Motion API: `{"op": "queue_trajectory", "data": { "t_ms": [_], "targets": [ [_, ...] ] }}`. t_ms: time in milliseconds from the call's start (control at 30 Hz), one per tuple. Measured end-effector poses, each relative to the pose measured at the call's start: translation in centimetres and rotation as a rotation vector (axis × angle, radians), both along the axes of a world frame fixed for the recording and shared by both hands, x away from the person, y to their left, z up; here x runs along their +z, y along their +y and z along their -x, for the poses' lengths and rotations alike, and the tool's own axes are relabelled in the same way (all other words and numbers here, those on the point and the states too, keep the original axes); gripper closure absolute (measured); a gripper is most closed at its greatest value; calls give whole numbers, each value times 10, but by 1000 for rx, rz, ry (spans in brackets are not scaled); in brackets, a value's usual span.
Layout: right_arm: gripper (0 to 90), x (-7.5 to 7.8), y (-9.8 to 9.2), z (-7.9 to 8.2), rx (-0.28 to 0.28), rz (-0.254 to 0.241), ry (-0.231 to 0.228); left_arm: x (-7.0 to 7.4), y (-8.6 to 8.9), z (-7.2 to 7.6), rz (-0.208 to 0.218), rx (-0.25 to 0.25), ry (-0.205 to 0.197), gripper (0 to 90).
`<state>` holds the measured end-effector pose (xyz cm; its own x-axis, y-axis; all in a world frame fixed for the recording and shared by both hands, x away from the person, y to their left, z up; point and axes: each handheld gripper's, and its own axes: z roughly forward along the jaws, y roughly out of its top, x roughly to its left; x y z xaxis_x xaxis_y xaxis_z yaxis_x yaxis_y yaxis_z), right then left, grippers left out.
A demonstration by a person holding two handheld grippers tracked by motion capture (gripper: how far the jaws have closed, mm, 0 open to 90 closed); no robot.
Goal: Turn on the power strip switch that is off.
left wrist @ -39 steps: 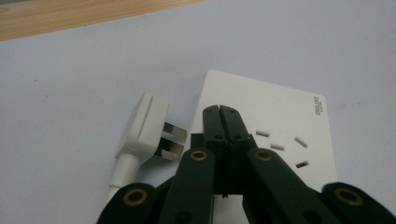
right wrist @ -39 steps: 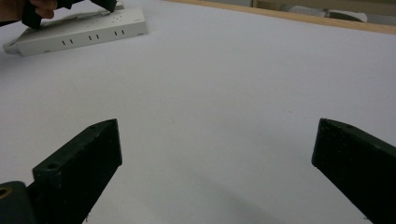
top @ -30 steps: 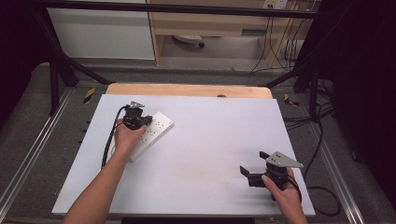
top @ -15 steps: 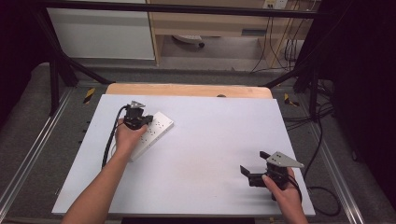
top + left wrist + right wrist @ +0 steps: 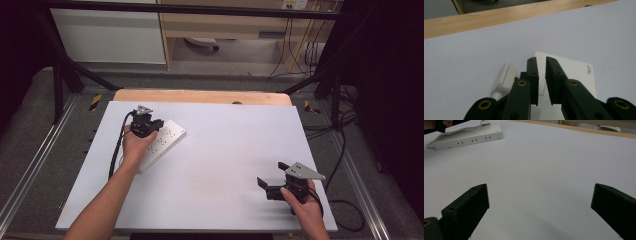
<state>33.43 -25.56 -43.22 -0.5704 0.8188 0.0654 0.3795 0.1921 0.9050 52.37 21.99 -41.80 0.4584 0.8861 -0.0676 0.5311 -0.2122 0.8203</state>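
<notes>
Left hand-held gripper (image 5: 156, 124) over the white power strip (image 5: 162, 145) at ten o'clock on the tabletop (image 5: 225, 150), jaws just eased apart to a narrow gap, nothing between them, white plug (image 5: 504, 77) just beside, right hand-held gripper (image 5: 267, 182) at five o'clock, jaws wide, empty.

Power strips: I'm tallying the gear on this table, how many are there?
1. The white power strip lies at the table's left, under the left gripper.
</notes>
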Motion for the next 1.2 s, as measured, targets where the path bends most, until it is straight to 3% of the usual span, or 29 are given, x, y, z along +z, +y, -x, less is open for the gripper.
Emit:
{"op": "queue_trajectory", "data": {
  "t_ms": [67, 267, 600, 767, 967, 1200],
  "targets": [
    [19, 0, 0, 0, 0, 1, 2, 1, 0, 1, 3, -4, -9, 773],
    [20, 0, 1, 0, 1, 2, 2, 4, -1, 1, 26, 10, -31, 480],
    [19, 0, 1, -1, 3, 4, 4, 11, -3, 3, 82, 7, -53, 127],
    [20, -1, 2, -1, 6, 4, 6, 19, -5, 8, 104, 9, -74, 100],
    [20, -1, 3, -2, 9, 5, 4, 30, -8, 20, 87, -20, -89, 97],
    [20, -1, 4, -2, 10, 7, 2, 43, -6, 38, 136, -34, -96, 96]
  ]
}}
